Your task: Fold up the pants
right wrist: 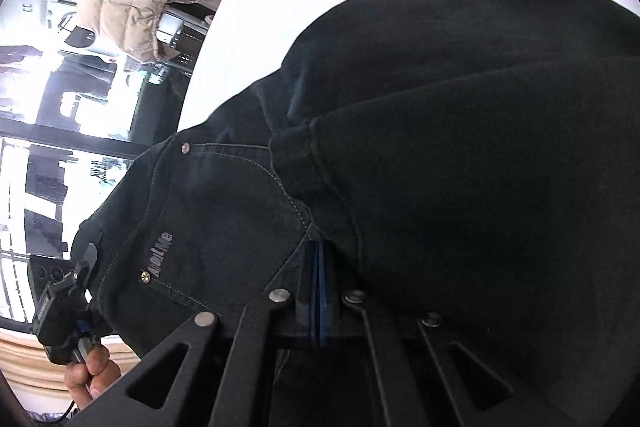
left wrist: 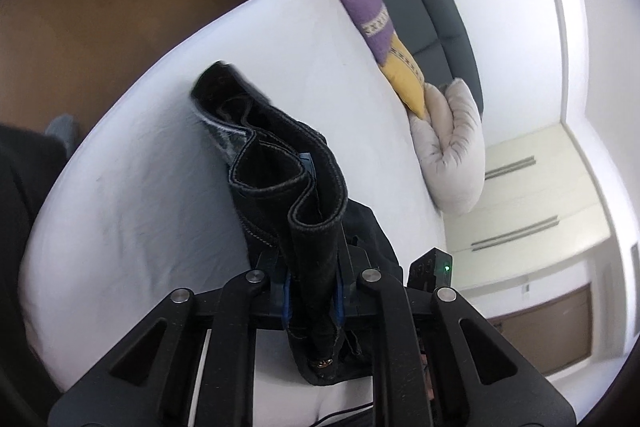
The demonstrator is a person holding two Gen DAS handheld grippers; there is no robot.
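Black denim pants [left wrist: 280, 163] lie bunched on the white bed [left wrist: 140, 207]. My left gripper [left wrist: 312, 291] is shut on a thick fold of their stitched edge, lifting it off the sheet. In the right wrist view the pants [right wrist: 460, 147] fill the frame, a folded leg lying over the pocket with its rivets. My right gripper [right wrist: 320, 247] is shut, its blue pads pressed together, and its tips are buried where that fold meets the pocket. Whether cloth is pinched there is hidden. The left gripper [right wrist: 82, 263] shows at the pants' edge, held by a hand [right wrist: 92, 371].
A purple and yellow cushion [left wrist: 384, 39] and a beige rolled pillow [left wrist: 452, 147] lie along the dark headboard [left wrist: 432, 7]. Brown floor [left wrist: 100, 27] lies past the bed's far edge, with white cabinets [left wrist: 528, 195] at right. A beige puffer jacket [right wrist: 140, 3] hangs beyond the bed.
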